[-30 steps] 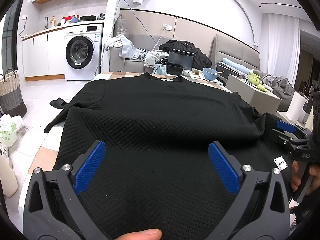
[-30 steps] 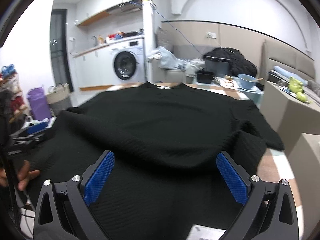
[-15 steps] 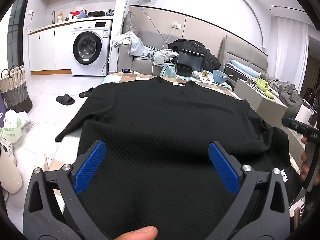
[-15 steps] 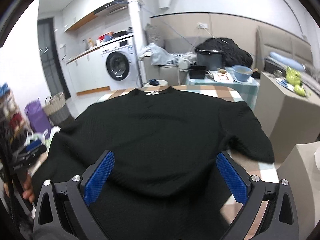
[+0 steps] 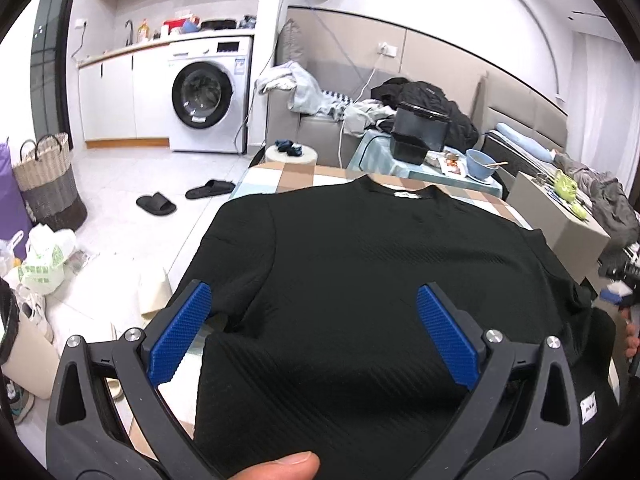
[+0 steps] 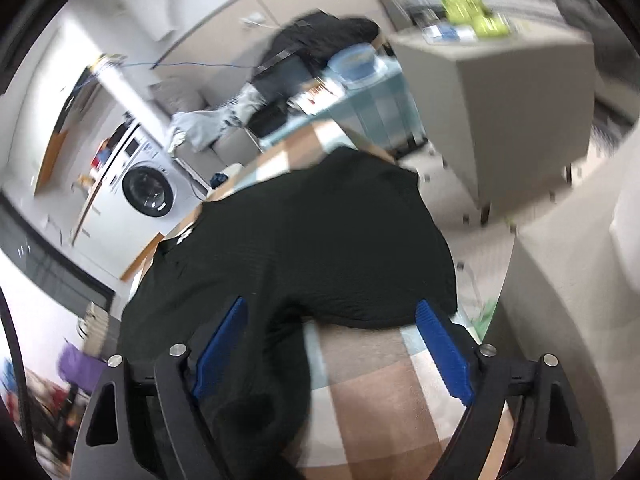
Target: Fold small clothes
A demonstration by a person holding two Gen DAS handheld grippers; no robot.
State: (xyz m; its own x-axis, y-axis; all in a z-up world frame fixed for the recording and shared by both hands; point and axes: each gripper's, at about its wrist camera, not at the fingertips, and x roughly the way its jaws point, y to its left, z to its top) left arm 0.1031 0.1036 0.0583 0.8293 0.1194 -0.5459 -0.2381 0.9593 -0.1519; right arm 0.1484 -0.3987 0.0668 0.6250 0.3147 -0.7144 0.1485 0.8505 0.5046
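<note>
I'm over a table with a checked cloth (image 5: 292, 178) in tan, white and pale blue, in a tiled room with a washing machine (image 5: 208, 94) by the far wall. Two black slippers (image 5: 156, 204) and a woven basket (image 5: 48, 176) sit on the floor; a blue bowl (image 5: 480, 159) stands beyond the table. The black ribbed sweater (image 5: 380, 264) lies spread flat, collar away from me. My left gripper (image 5: 316, 338) hangs spread wide above its hem; my right gripper (image 6: 332, 354), tilted and blurred, gapes equally wide at the sweater's edge.
</note>
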